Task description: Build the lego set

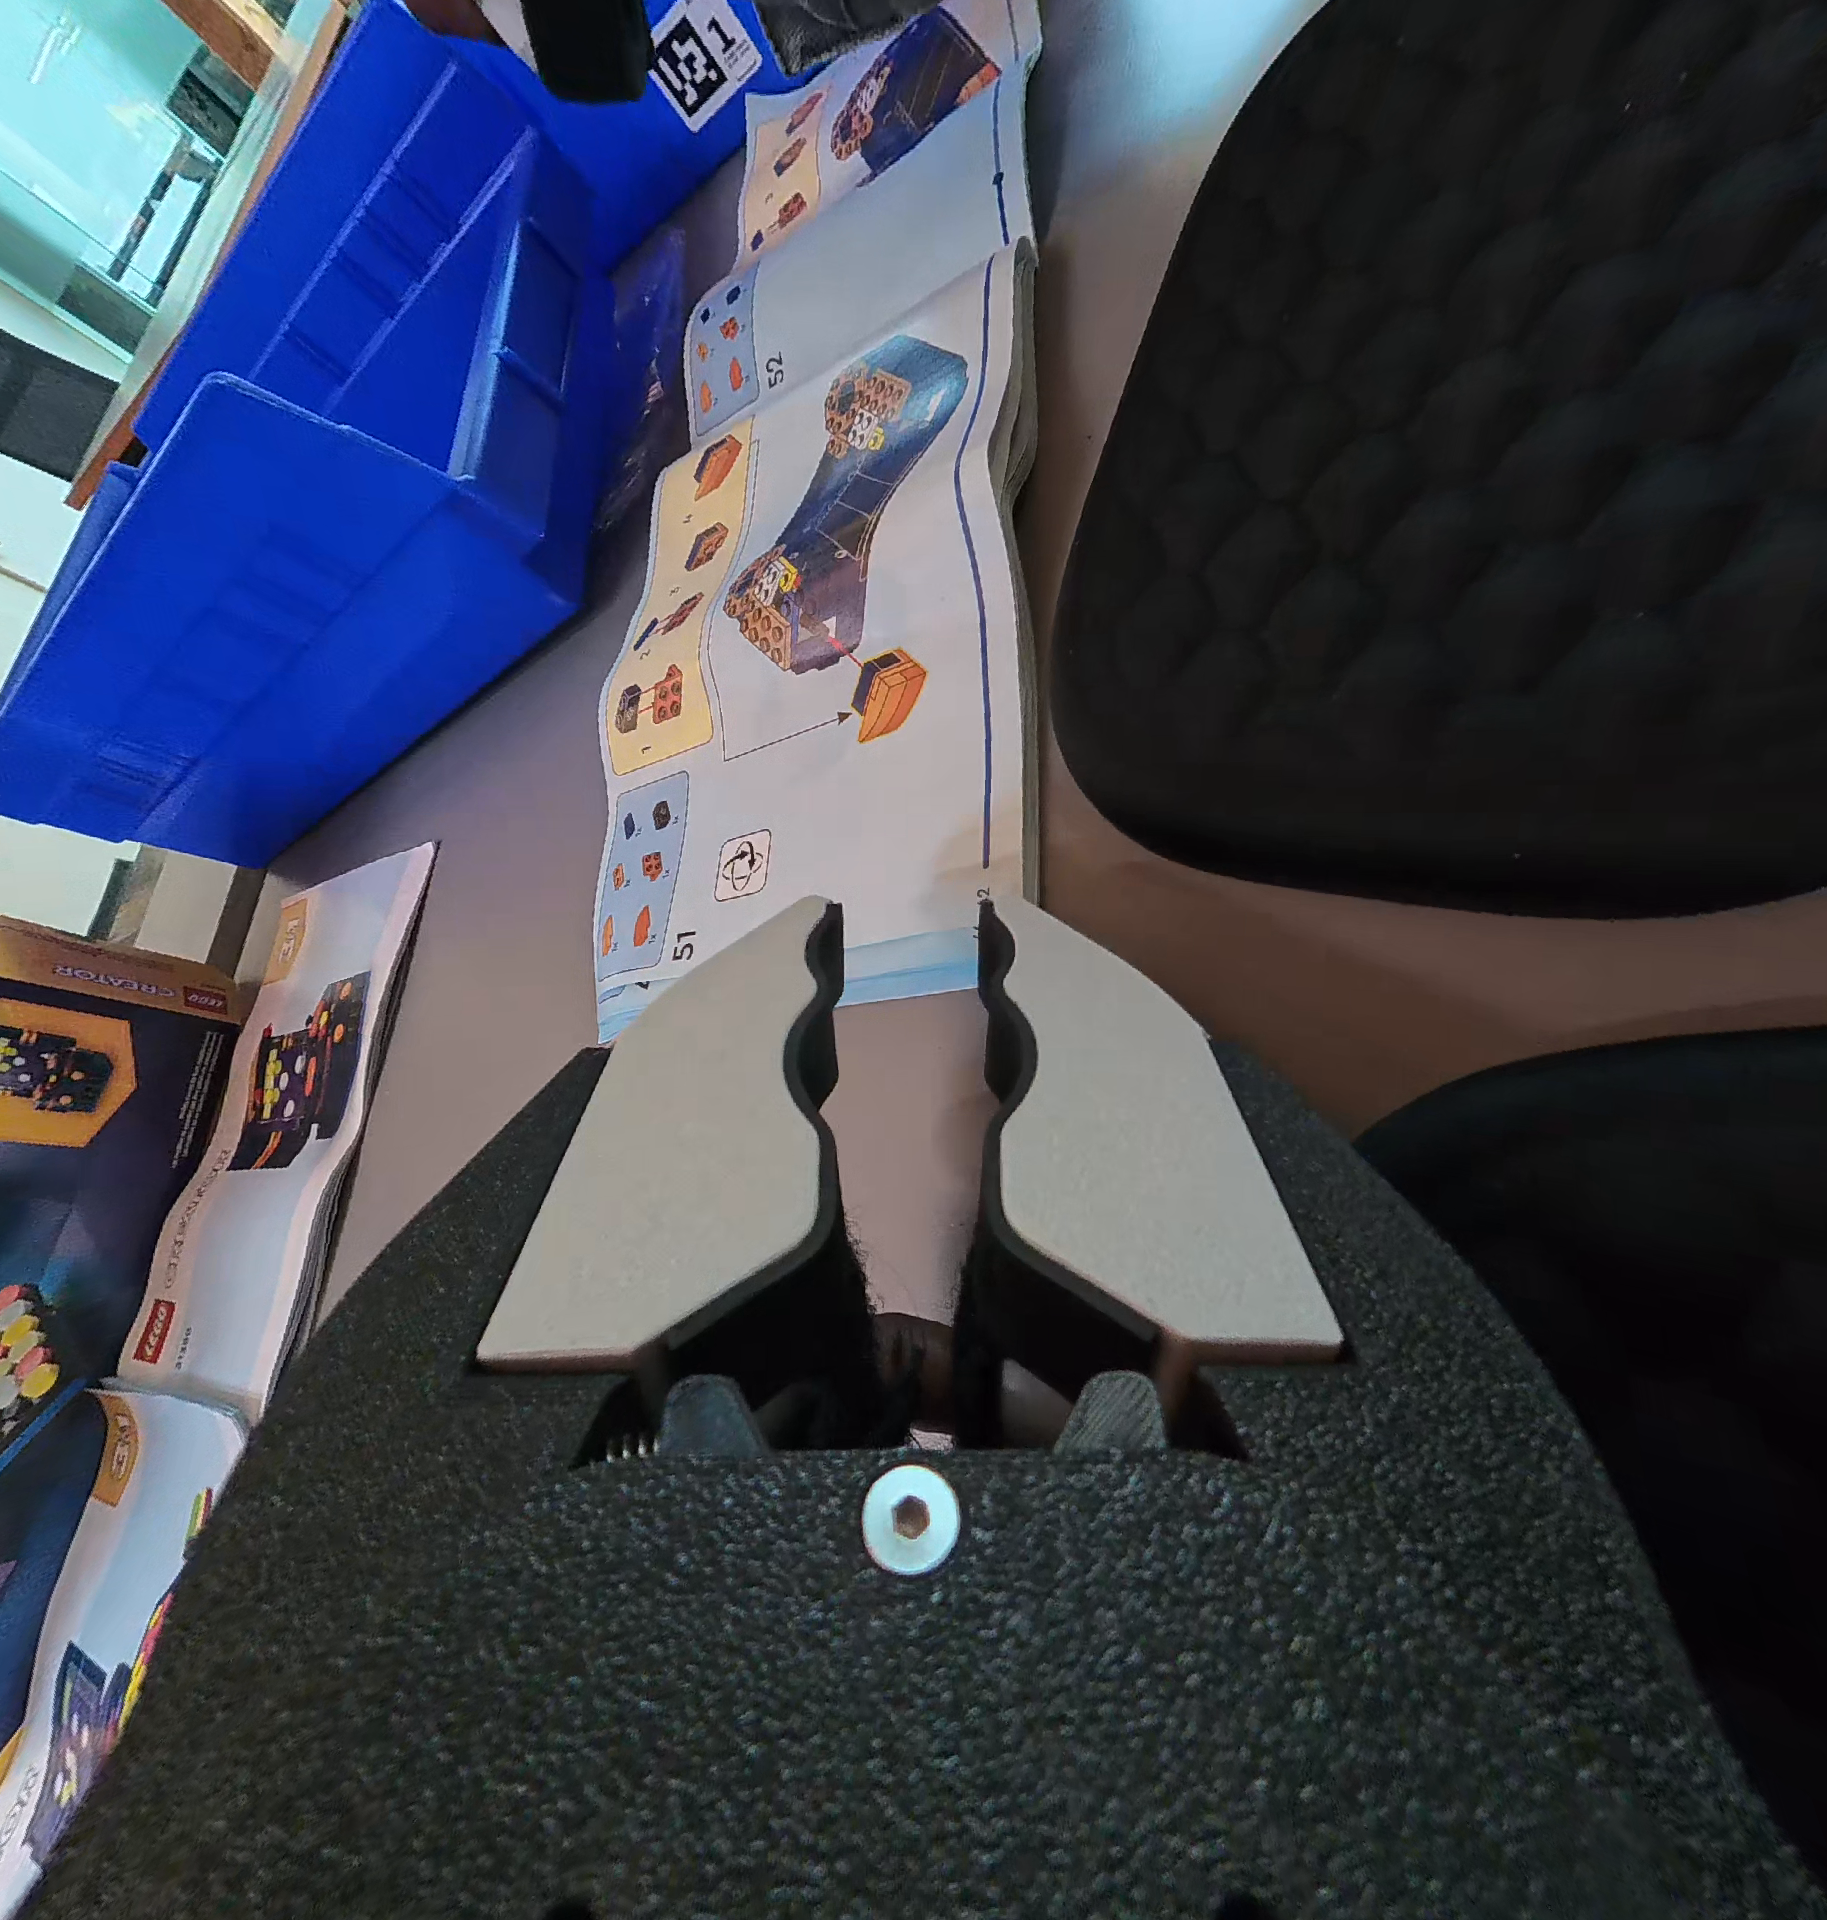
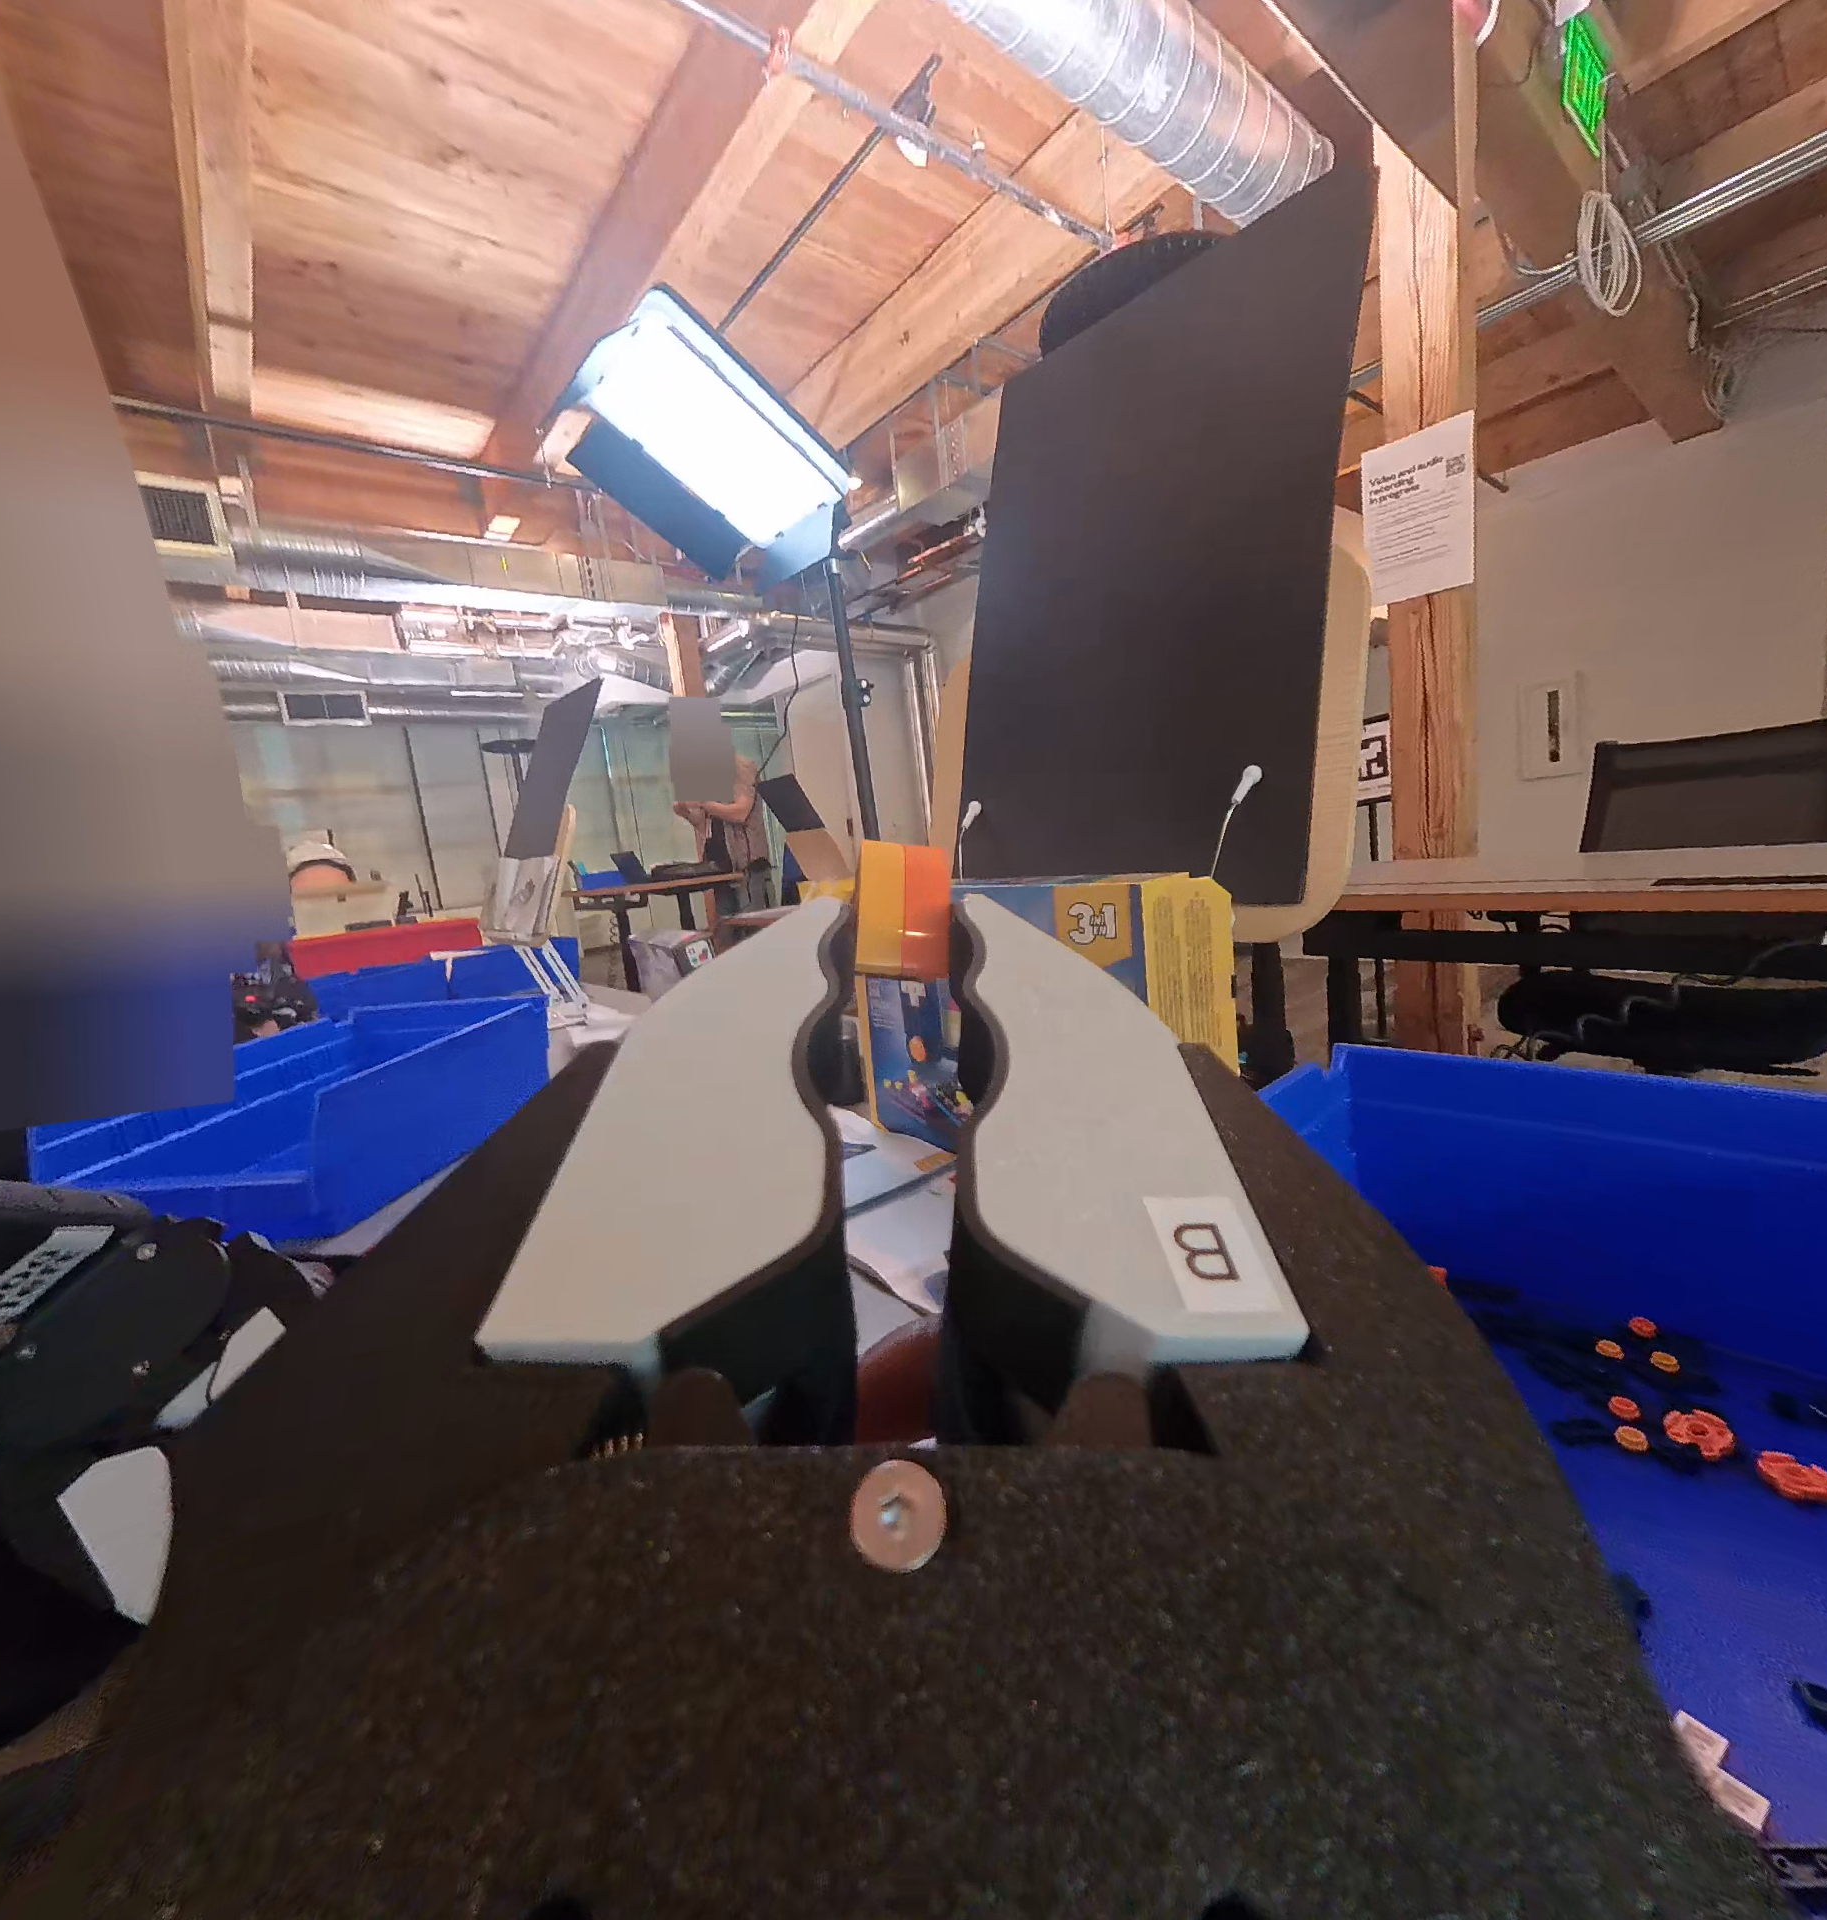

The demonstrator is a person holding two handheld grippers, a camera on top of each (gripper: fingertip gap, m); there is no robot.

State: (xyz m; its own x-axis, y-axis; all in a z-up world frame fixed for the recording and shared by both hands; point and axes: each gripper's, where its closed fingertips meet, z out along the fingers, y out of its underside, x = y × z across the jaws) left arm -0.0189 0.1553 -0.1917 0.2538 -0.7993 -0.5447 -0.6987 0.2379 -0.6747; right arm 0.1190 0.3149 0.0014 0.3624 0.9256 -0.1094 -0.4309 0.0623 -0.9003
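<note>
Two claws | left (image 1: 909,914) spread above booklet (image 1: 836,623) | right (image 2: 901,914) pinching orange-yellow piece (image 2: 901,904)

We see a grey table (image 1: 493,935) carrying an open instruction booklet (image 1: 836,665) near its edge, two blue bins (image 1: 296,582) beside the booklet, a closed booklet (image 1: 285,1122) lying nearer, and a printed box (image 1: 47,1049) next to it; in the right wrist view, we see an upright printed box (image 2: 1127,956), more blue bins (image 2: 369,1091), and a large blue bin (image 2: 1667,1195) holding small orange and dark parts (image 2: 1709,1439)
</note>
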